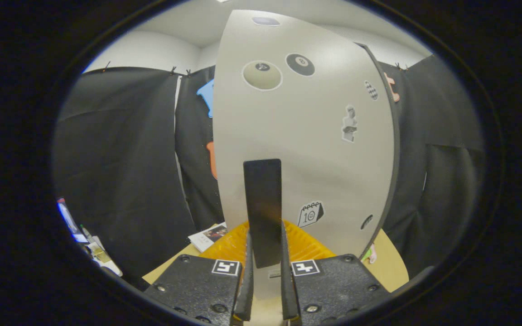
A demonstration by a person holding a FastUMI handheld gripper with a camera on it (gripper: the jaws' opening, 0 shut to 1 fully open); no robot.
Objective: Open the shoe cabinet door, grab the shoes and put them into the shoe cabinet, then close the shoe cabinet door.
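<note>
Pale grey shoe cabinet door (302, 136), upright, dotted with stickers, billiard balls toward 12 o'clock. Dark flat door handle (263, 208) standing vertical at the door's 6 o'clock, clamped between both fingers of the gripper (265, 271).

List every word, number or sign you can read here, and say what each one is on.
"8": black billiard-ball sticker on the cabinet door.
"10": calendar sticker low on that door.
Grey ball sticker: its number is too blurred to read.
Booklet on the table: print too small to read.
Square black-and-white marker on the gripper: a pattern, no text. Its jaws close on the door's dark handle.
</note>
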